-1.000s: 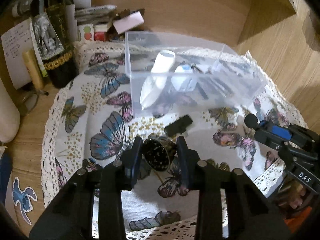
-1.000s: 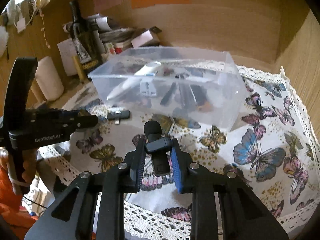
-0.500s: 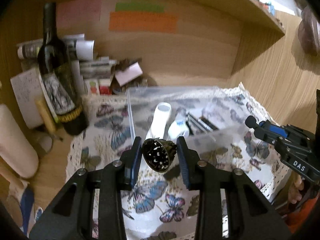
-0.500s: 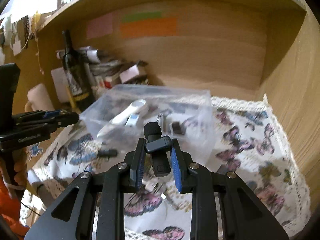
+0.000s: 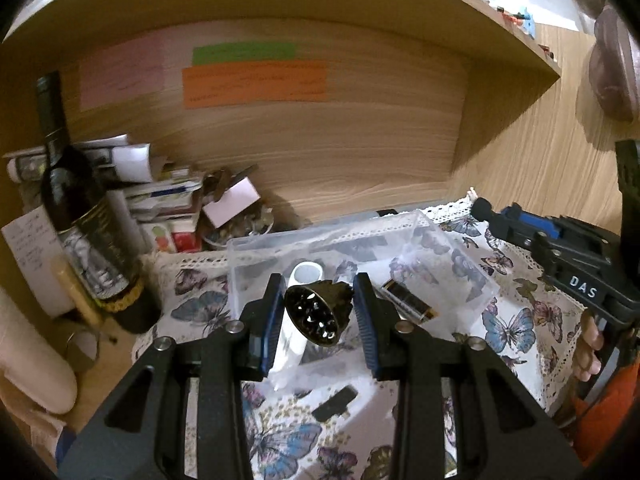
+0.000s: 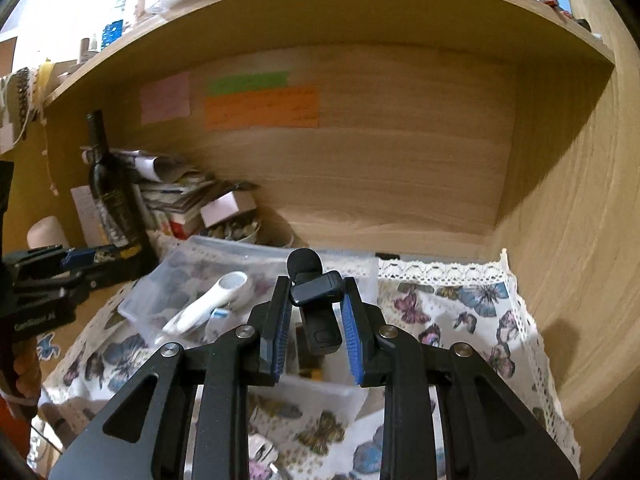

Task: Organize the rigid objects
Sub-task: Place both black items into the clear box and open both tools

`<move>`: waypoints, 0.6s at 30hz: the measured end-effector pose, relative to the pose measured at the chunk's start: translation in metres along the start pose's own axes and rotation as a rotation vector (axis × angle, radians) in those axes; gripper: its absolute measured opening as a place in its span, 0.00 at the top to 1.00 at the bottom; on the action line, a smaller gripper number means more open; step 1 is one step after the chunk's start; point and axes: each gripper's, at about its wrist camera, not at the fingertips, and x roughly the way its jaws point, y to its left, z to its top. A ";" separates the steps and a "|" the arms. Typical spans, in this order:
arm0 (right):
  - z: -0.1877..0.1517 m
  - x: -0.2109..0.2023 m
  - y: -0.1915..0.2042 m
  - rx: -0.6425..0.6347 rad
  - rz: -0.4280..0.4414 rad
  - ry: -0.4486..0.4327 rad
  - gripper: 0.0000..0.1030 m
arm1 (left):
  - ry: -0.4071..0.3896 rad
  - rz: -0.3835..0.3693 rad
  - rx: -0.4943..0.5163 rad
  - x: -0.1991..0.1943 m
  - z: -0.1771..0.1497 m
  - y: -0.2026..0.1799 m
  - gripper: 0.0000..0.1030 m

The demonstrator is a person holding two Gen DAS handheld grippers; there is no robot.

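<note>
**Operator:** Status of both claws?

**Me:** Left claw [image 5: 318, 316] is pinching a dark perforated cone-shaped part [image 5: 316, 314], wide holed face toward the camera. Right claw [image 6: 314, 312] is pinching a small black clip-on microphone [image 6: 316, 308], foam tip pointing away from me, long axis in line with the fingers.

**Operator:** Location of the target?

**Me:** Clear plastic bin [image 5: 440, 236] stands on the butterfly cloth [image 5: 520, 320] over the tabletop. It lies ahead of and below both claws. Already inside: a white handled tool [image 6: 208, 304] and a gold-ended cylinder [image 5: 408, 300].

**Operator:** Which hand is nearer?

**Me:** In each wrist view the held item sits over the open top, so neither is clearly closer. My judgement: the microphone hangs over the bin's right half, the cone over its middle.

**Operator:** Requirement for the next move?

**Me:** Probably lower each item past the rim, then spread the fingers. One black part [image 5: 334, 402] lies on the cloth, outside the near wall.
</note>
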 end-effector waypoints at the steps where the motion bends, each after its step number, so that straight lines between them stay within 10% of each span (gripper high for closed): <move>1: 0.001 0.005 -0.001 0.000 -0.001 0.006 0.78 | 0.006 0.002 0.004 0.005 0.002 -0.001 0.66; 18: -0.026 0.081 0.005 0.007 0.068 0.215 0.78 | 0.186 0.043 -0.021 0.075 -0.023 0.014 0.66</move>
